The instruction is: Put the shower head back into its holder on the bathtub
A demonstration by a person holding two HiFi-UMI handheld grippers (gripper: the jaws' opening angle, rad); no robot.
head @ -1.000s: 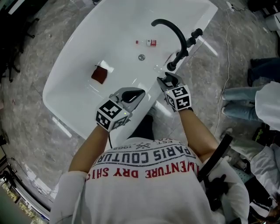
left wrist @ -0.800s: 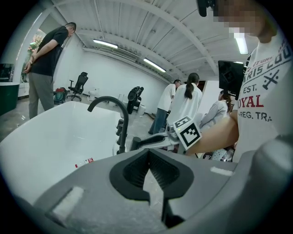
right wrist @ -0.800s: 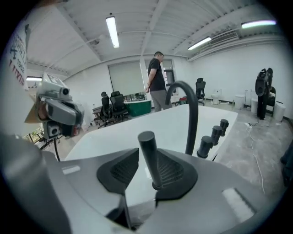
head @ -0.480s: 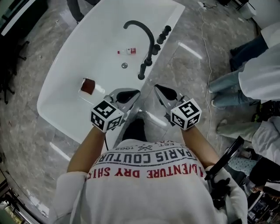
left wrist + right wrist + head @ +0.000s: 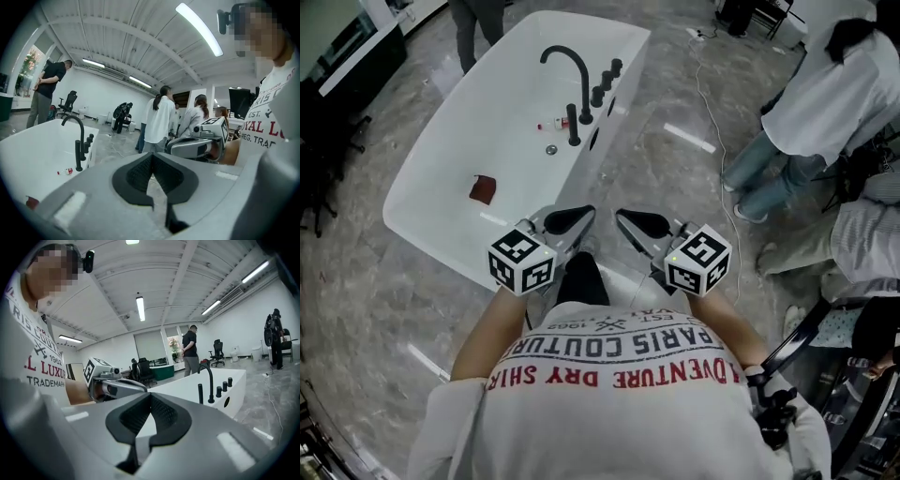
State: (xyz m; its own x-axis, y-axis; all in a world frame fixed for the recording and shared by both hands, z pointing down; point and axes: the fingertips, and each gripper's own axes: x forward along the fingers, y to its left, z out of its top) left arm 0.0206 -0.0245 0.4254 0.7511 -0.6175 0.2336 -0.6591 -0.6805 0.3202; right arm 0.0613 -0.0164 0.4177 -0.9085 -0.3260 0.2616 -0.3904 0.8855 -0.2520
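Note:
The slim black shower head (image 5: 573,126) stands upright in its holder on the white bathtub's rim (image 5: 609,122), next to the curved black faucet (image 5: 565,66) and three black knobs (image 5: 602,86). It also shows in the left gripper view as the shower head (image 5: 78,155) and in the right gripper view as the shower head (image 5: 200,393). My left gripper (image 5: 581,215) and right gripper (image 5: 623,218) hover side by side near my chest, well back from the tub. Both are shut with nothing in them: left gripper (image 5: 151,157), right gripper (image 5: 150,397).
A dark red object (image 5: 483,187), a small red and white item (image 5: 553,124) and the drain (image 5: 550,149) lie inside the tub. People stand on the marble floor at the right (image 5: 825,84) and beyond the tub (image 5: 473,23). A cable (image 5: 698,56) runs across the floor.
Both grippers have drawn back and up from the tub rim toward my body. The right gripper has left the shower head, which stays upright in its holder. The tub now looks farther away.

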